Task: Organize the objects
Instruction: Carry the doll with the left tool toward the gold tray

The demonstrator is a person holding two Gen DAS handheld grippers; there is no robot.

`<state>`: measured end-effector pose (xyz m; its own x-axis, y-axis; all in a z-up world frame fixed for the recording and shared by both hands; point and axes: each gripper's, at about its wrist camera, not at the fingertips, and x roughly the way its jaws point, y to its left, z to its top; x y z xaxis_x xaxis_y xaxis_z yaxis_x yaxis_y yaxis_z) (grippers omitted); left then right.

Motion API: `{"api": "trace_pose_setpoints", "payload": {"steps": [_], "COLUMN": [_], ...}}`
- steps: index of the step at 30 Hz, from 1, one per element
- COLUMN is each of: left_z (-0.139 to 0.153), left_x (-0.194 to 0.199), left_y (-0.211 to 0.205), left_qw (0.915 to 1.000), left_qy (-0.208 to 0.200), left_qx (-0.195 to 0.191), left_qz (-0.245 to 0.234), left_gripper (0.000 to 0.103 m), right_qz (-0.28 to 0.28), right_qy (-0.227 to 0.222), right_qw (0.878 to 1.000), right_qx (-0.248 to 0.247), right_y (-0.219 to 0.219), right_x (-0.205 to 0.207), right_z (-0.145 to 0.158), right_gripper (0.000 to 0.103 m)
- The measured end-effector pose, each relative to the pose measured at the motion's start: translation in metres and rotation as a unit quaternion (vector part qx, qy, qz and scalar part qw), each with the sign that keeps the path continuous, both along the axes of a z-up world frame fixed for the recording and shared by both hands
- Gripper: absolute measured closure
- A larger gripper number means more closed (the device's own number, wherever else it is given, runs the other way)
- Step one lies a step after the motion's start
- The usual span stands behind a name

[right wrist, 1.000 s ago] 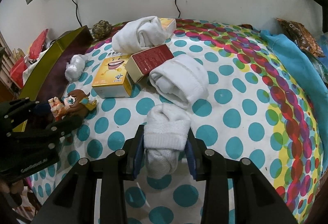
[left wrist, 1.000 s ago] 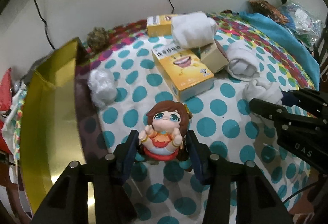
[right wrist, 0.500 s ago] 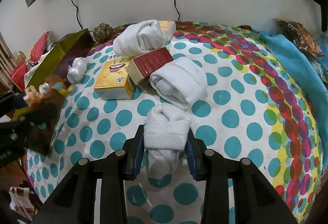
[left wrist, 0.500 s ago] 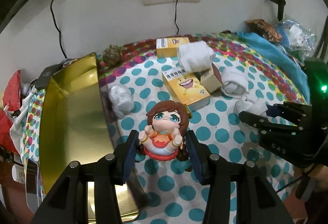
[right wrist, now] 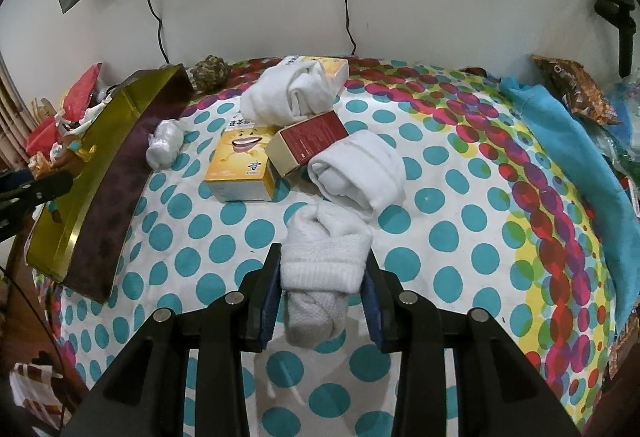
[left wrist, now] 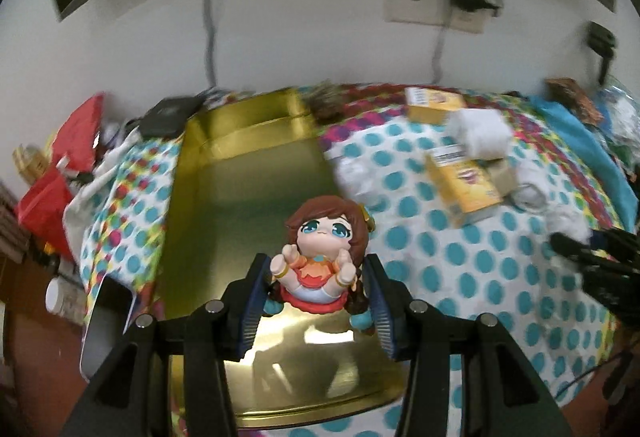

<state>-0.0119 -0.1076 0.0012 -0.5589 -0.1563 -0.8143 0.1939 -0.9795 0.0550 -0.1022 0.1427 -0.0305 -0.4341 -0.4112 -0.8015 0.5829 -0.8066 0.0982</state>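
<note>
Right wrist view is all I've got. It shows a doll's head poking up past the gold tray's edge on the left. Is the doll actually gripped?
Observer: Yes. In the left wrist view the left gripper is shut on the doll, one pad on each side of it.
Operator: Is it over the tray?
Observer: The doll shows against the gold tray's floor, which lies behind and below it.
Operator: Anything already in the tray?
Observer: The tray floor that shows is bare and shiny; the fingers hide part of the near end.
</note>
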Motion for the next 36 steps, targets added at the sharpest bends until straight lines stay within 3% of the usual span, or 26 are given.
{"api": "trace_pose_setpoints", "payload": {"steps": [7,20,32,36], "left_z": [-0.03,-0.06,-0.058,-0.046], "left_x": [0.002,0.002,0.004,0.01], "left_y": [-0.033,-0.041,-0.041,-0.043], "left_qw": [0.9986,0.9976,0.9988,0.9992], "left_qy": [-0.026,-0.045,-0.028,-0.009], "left_qx": [0.016,0.024,0.011,0.011], "left_qz": [0.043,0.046,0.038,0.037], "left_gripper": [0.055,0.055,0.054,0.048], "right_qz": [-0.001,0.018,0.055,0.073], "right_qy": [0.007,0.015,0.018,0.024], "right_qw": [1.0,1.0,0.998,0.997], "right_qx": [0.001,0.014,0.023,0.021], "right_y": [-0.001,-0.023,-0.056,-0.073], "right_x": [0.007,0.024,0.038,0.044], "right_z": [0.009,0.018,0.022,0.029], "right_gripper": [0.068,0.068,0.068,0.068]}}
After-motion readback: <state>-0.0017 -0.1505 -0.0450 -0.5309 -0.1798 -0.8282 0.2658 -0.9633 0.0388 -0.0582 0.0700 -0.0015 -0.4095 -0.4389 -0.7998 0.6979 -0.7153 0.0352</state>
